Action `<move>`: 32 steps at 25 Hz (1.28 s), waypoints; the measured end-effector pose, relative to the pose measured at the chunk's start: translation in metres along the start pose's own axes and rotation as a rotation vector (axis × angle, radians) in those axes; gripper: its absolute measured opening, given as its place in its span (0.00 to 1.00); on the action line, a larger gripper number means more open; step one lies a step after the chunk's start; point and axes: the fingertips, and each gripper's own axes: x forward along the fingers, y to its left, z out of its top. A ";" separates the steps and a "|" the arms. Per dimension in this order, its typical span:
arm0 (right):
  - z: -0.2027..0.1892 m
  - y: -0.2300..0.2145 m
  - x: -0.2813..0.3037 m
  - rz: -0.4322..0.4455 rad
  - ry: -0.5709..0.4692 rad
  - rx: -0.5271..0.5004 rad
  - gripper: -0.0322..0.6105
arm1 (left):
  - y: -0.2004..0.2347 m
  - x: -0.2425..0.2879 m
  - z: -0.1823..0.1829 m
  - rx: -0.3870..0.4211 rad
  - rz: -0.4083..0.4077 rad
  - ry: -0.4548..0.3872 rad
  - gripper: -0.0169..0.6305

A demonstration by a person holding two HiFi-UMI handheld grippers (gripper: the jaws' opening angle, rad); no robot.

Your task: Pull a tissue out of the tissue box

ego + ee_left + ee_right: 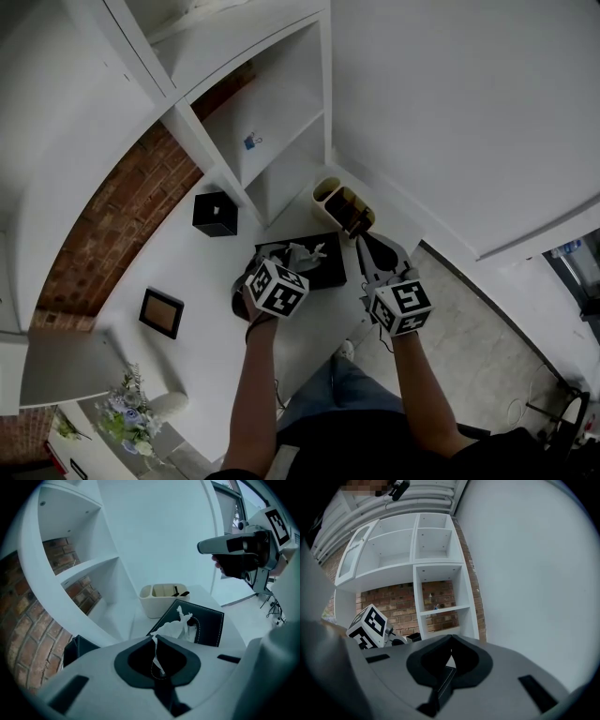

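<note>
A black stitched tissue box point(325, 275) lies on the white table point(202, 272) in front of me. A white tissue point(312, 251) stands up out of its slot. My left gripper point(294, 255) is over the box and shut on that tissue. In the left gripper view the tissue point(176, 627) runs from the box point(208, 623) into the closed jaws of the left gripper point(154, 639). My right gripper point(361, 241) hangs to the right of the box, raised off the table and shut with nothing in it. It also appears in the left gripper view point(200, 548) and in its own view point(451, 637).
A cream desk organiser point(339, 201) stands just behind the tissue box, against the white wall. A small black box point(215, 214) sits further left below the white shelves point(272, 122). A dark picture frame point(161, 312) and a bunch of flowers point(127, 408) are at the near left.
</note>
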 end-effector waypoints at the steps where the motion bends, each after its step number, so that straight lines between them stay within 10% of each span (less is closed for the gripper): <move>1: 0.000 0.000 0.000 0.000 0.000 0.000 0.05 | 0.000 0.000 0.000 -0.003 0.001 -0.003 0.04; 32: 0.017 0.011 -0.014 -0.005 -0.036 -0.005 0.05 | 0.042 -0.109 0.091 0.007 0.207 -0.363 0.04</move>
